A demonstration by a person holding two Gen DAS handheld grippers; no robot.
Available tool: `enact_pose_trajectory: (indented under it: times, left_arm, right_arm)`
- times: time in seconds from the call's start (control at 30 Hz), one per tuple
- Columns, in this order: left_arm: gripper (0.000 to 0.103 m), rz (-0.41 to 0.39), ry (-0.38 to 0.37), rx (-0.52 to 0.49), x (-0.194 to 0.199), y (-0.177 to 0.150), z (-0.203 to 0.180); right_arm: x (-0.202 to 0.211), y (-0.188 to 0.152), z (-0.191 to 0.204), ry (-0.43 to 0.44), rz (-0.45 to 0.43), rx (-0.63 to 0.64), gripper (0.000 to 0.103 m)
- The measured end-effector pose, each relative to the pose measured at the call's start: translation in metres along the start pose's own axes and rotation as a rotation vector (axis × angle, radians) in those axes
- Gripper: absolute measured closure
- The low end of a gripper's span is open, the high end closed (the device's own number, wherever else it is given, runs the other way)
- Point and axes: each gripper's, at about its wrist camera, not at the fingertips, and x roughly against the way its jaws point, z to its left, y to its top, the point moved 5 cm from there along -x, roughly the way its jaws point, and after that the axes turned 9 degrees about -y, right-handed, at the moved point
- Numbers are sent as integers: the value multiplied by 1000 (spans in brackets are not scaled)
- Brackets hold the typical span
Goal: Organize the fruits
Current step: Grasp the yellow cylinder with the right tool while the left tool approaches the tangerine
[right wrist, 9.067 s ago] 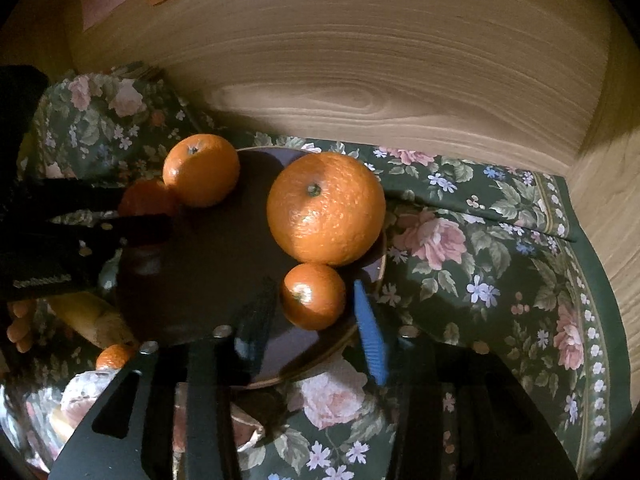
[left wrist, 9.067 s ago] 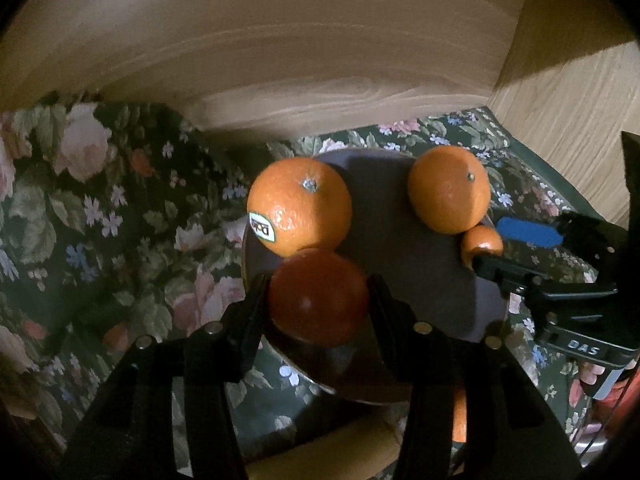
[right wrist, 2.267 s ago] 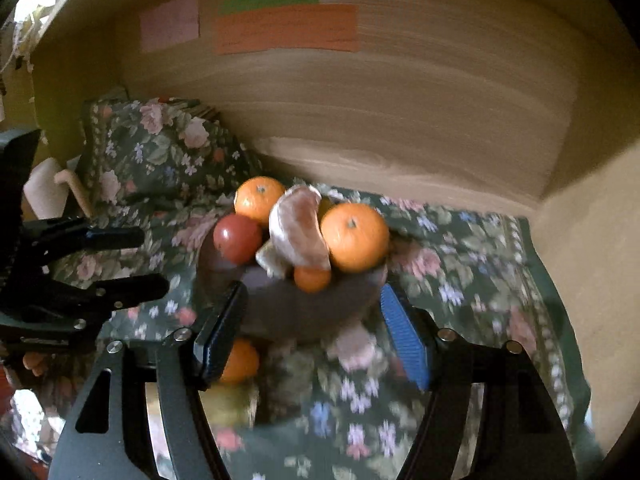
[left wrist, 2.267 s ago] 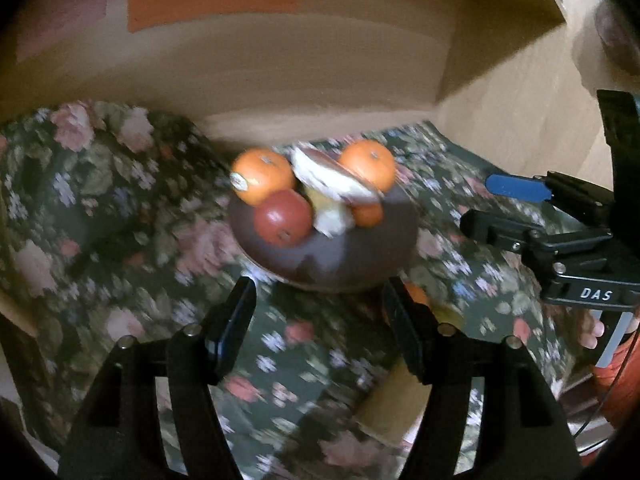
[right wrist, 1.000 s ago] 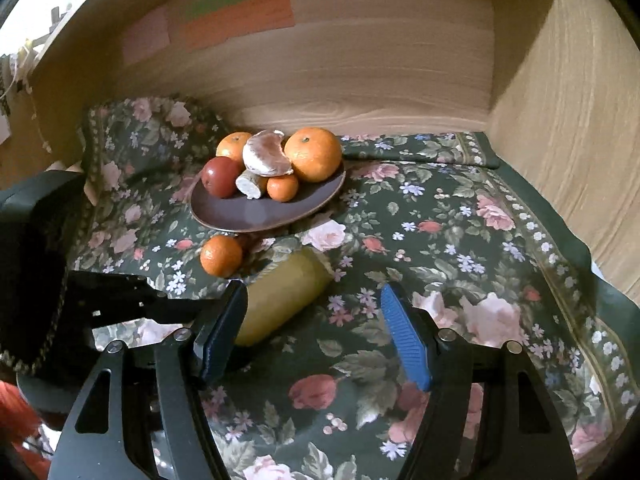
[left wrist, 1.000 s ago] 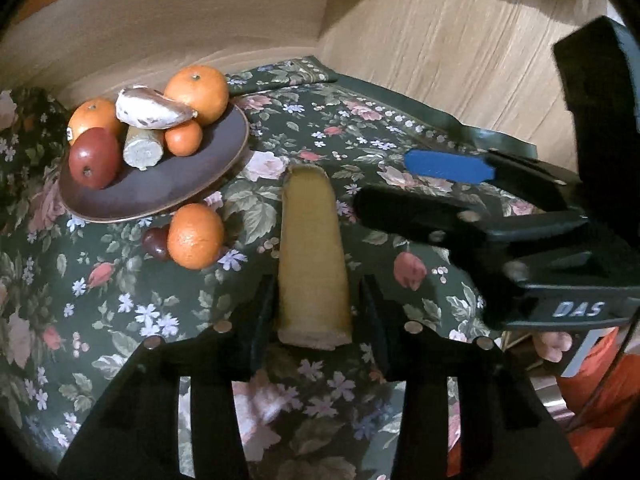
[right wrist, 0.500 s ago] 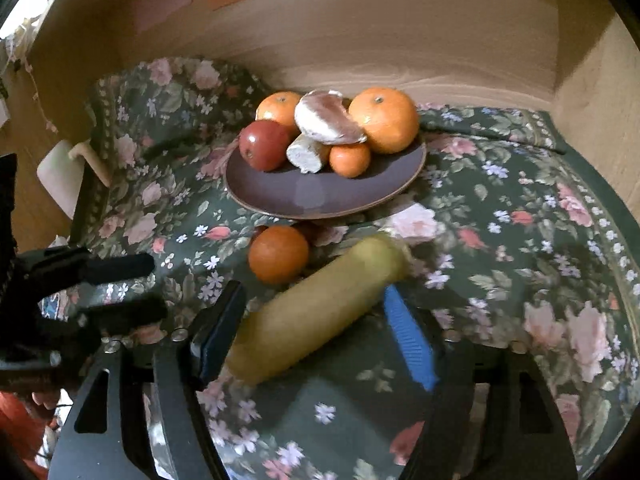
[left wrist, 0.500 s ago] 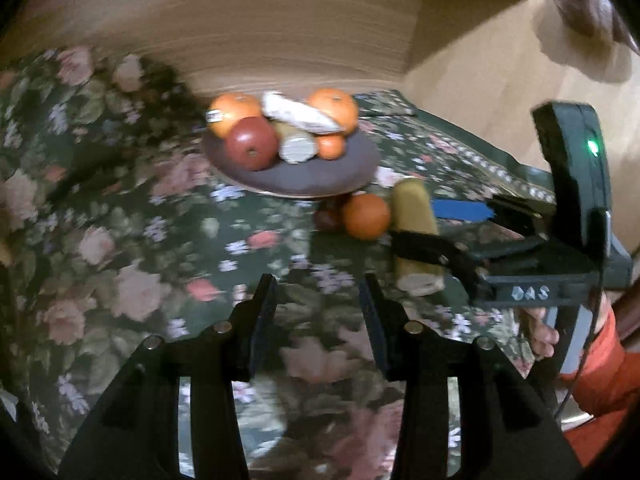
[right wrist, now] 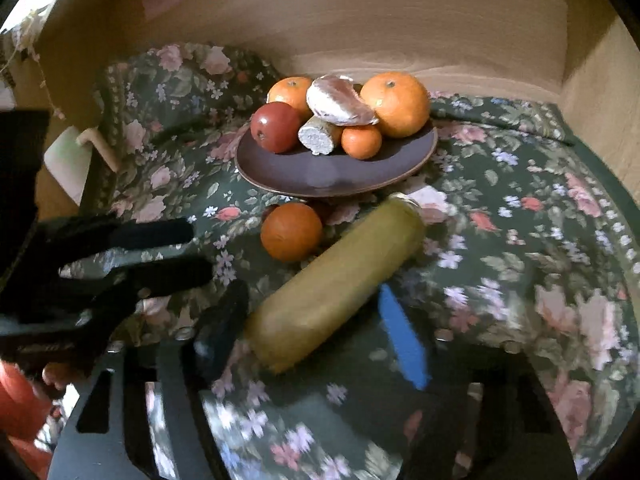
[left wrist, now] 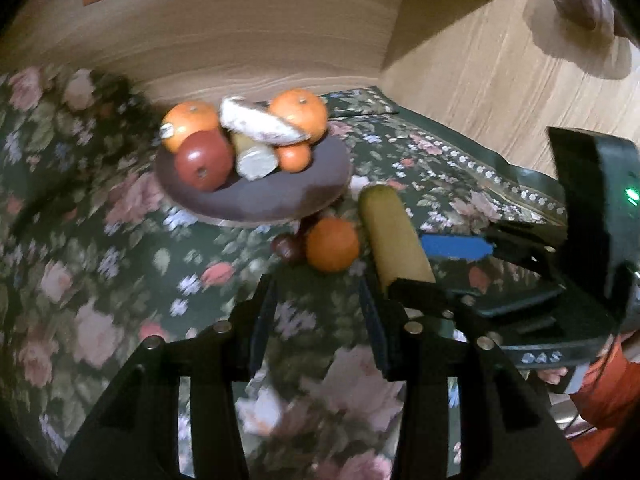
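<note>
A dark plate (right wrist: pixel 332 178) holds two oranges, a red apple (right wrist: pixel 276 127), a small mandarin, a cut stub and a peeled piece on top; it also shows in the left wrist view (left wrist: pixel 280 196). In front of it a loose orange (right wrist: pixel 291 231) and a long yellow-green fruit (right wrist: pixel 340 276) lie on the floral cloth. My right gripper (right wrist: pixel 316 320) is open, its jaws on either side of the long fruit's near end. My left gripper (left wrist: pixel 316 300) is open and empty, just short of the loose orange (left wrist: pixel 332 244). A small dark fruit (left wrist: pixel 286 248) lies beside that orange.
Wooden walls (right wrist: pixel 400 20) close the back and right side. The floral cloth (right wrist: pixel 520 240) covers the surface and bunches up at the back left. A pale object (right wrist: pixel 76 156) sits at the far left edge.
My right gripper has moved forward so its jaws straddle the long fruit's near end. My left gripper has swung toward the loose orange. The plate's fruit has not moved.
</note>
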Motion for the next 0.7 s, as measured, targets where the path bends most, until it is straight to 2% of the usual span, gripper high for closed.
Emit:
enact_pose_trajectory:
  times: [0.07,0.23,0.3,0.37,0.5,0.7]
  left_arm:
    - [61,7,2,-13,-10,8,-5]
    - [62,16,45,-58,-29,18,-16]
    - [65,22,48,-71,-34,19,-19]
    - [70,22,83,-109,-39,19,-22]
    - [72,32,122,-139,-43,19,-22]
    - [72,46,111,-128,-41,17,-20]
  right_arm:
    - [8,-3,-6,-5,-12,11,59]
    - [24,-7,-28,-76,-42,6,59]
    - [26,-7,-37,-114,-47,0,61]
    - [22,-9,-46,-139,-23,-15,63]
    - [8,-15,-57,-104,27,-64,63]
    - [17,-3,-61,-60,-16,-120,61]
